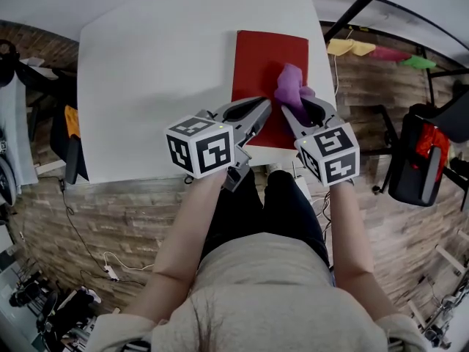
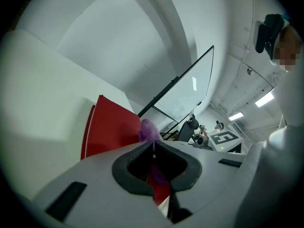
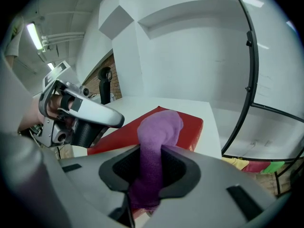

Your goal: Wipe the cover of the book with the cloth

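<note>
1. The right gripper [image 1: 293, 111] is clenched on the purple cloth [image 1: 292, 85]. The cloth is pinched through its lower part, and its free end bulges out just ahead of the jaw tips.
2. The red book [image 1: 267, 57] lies flat on the white table [image 1: 146, 64], below and ahead of the right gripper. The cloth's bulge is over the cover, but whether it is pressed onto the cover cannot be told.
3. The left gripper [image 1: 256, 114] is closed tip to tip, with nothing seen pinched. The book's near part lies just beneath its tips, and the cloth is just beyond them to its right.
4. The cloth is judged soft, light and limp. A deep pinch such as this one is advised, so that a fat pad is left free for wiping.
5. The book is judged stiff, flat and liable to slide on the smooth table. It would best be steadied by pressure near its edge rather than lifted.
</note>
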